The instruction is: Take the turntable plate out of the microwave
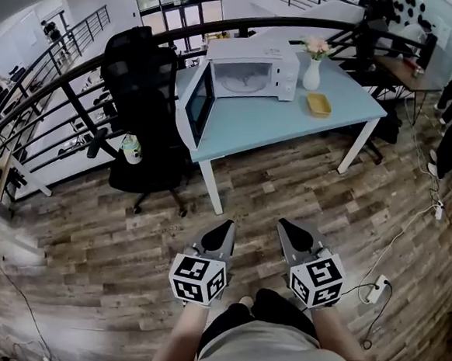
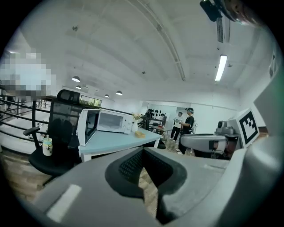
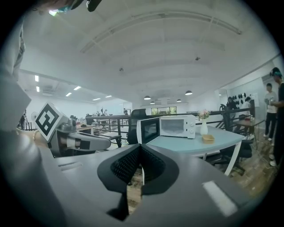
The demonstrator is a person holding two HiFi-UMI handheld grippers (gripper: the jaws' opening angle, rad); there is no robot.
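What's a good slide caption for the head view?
Left gripper and right gripper, jaws together, held over the wood floor short of the open microwave on a blue table.

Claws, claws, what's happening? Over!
Left claw and right claw shut, empty, short of table. Microwave door open; plate inside unclear. Only floor between.

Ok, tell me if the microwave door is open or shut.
Open. The door stands swung wide out to the left of the microwave, leaving its inside exposed.

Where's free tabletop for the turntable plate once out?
Free: the table's front strip, from the microwave's open door across to the corner past the yellow dish. Crowded: back edge, microwave and vase side by side.
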